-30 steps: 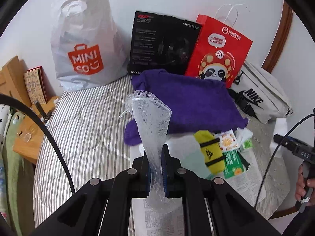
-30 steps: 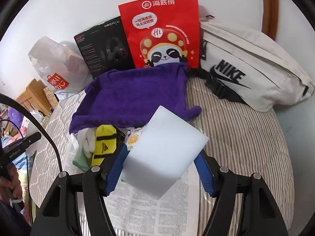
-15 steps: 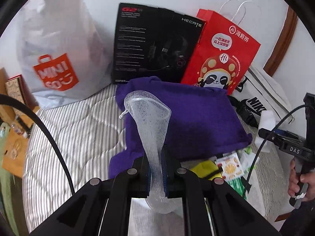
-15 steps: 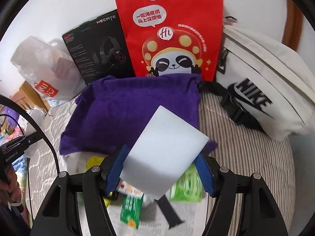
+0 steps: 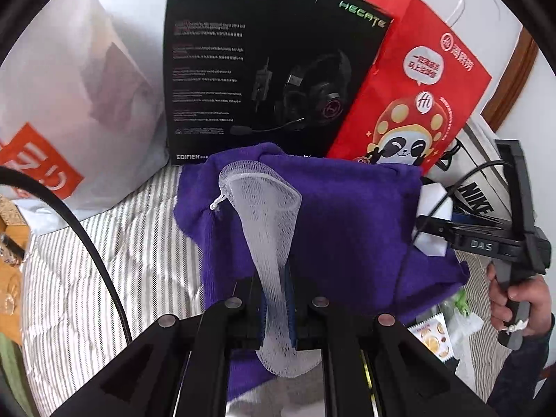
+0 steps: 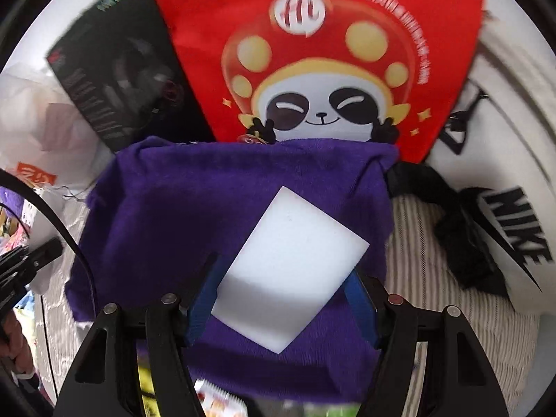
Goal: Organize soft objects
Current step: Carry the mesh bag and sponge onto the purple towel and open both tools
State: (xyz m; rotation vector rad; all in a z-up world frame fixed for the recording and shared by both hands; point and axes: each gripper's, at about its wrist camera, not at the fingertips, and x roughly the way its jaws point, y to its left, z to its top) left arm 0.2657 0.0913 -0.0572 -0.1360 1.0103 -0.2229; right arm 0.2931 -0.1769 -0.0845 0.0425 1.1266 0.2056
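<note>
My left gripper (image 5: 277, 299) is shut on a white mesh net bag (image 5: 266, 215), which stands up between the fingers above a purple towel (image 5: 351, 222) lying on the striped bed. My right gripper (image 6: 283, 299) is shut on a white sponge block (image 6: 292, 267), held just over the same purple towel (image 6: 208, 208). The right gripper with its sponge (image 5: 432, 215) also shows at the right edge of the left wrist view, over the towel's right side.
Against the wall stand a white Miniso bag (image 5: 69, 104), a black headset box (image 5: 264, 69), a red panda paper bag (image 6: 323, 52) and a white Nike bag (image 6: 504, 173). Snack packets (image 5: 432, 337) lie in front of the towel. A wooden stand (image 5: 10, 243) is left.
Both grippers moved forward toward the purple towel and the wall, each still holding its object. The yellow sock and packets slid out of view below.
</note>
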